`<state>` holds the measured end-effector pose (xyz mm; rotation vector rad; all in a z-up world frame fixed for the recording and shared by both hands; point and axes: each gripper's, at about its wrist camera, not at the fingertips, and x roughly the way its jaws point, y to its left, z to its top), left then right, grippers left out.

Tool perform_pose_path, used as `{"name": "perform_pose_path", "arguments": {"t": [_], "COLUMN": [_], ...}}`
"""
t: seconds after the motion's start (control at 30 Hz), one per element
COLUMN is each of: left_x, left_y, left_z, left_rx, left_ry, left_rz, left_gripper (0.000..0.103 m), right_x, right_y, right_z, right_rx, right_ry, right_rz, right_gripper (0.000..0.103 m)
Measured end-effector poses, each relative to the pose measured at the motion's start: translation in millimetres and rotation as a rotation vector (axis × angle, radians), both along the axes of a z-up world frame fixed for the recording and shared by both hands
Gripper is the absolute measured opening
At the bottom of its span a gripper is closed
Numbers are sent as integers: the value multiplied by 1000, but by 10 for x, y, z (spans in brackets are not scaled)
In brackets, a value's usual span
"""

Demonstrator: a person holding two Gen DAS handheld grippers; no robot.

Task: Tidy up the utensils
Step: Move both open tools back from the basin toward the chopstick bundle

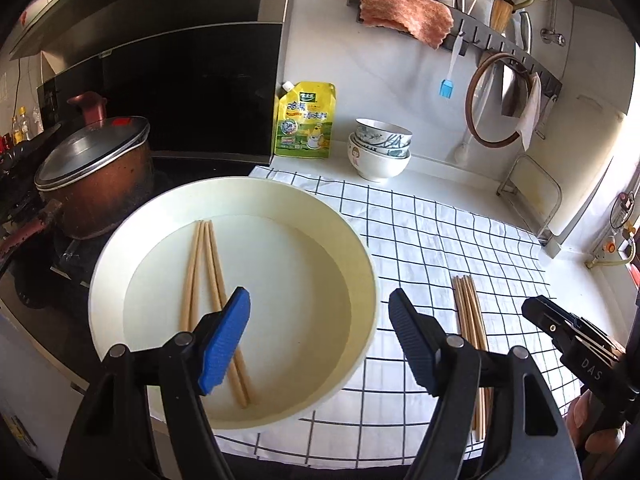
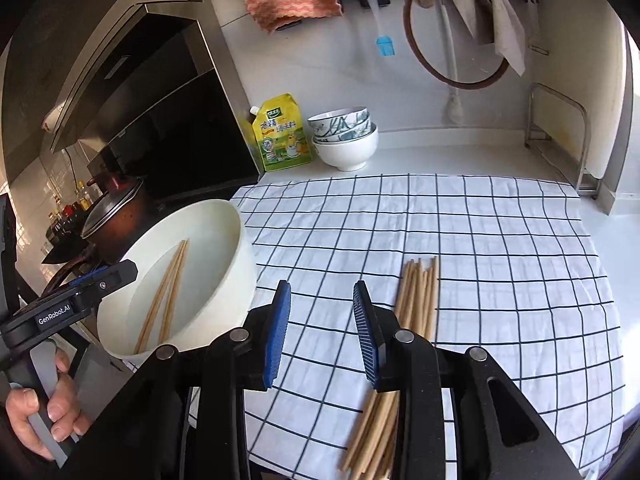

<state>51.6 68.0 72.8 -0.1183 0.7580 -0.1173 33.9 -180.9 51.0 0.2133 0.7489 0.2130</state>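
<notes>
the chopsticks are split in two lots: a few lie loose on the floor of the white basin (image 1: 120, 264), the chopsticks in the basin (image 1: 200, 280) fanned a little at the near end, and a bigger bundle of chopsticks (image 2: 416, 300) lies flat on the checked cloth (image 2: 500, 240) on the desk, to the right of the basin and apart from it. my left tongs (image 1: 318, 340) hang above the basin with the blue pads (image 1: 224, 344) wide apart and nothing between them. my right tongs (image 2: 322, 332) are also apart and empty, over the cloth just left of the bundle, whose near ends run under the right finger. i judge the sorting as partly done, with most sticks not yet moved into the basin. what worries me from here: the sticks are thin, round and lie flush on soft cloth, so a pinch from above may catch only one or two and roll the rest out of line, or snag the cloth and drag it. a grab far off the middle would let the bundle tip and spill. the basin sits at the desk's left edge beside the pot (image 1: 96, 184), so a knock on its rim could shove it toward the stove. bowls (image 2: 344, 140) and the yellow pouch (image 2: 280, 136) stand well back.
</notes>
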Motion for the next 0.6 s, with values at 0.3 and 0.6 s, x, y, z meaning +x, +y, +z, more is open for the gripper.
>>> {"name": "perform_pose_path", "arguments": {"t": [0.3,0.6], "left_x": [-99,-90], "left_y": [-704,-1236], "left_z": [-73,-324], "left_rx": [-8,-5], "left_ry": [24,94], "left_rz": [-113,-183], "left_gripper": [70,70], "right_x": [-302,-410], "right_y": [-610,-871], "right_z": [-190,-534], "right_rx": [-42,-39], "right_ry": [37,113], "right_rz": [-100,-119], "right_gripper": [32,34]}}
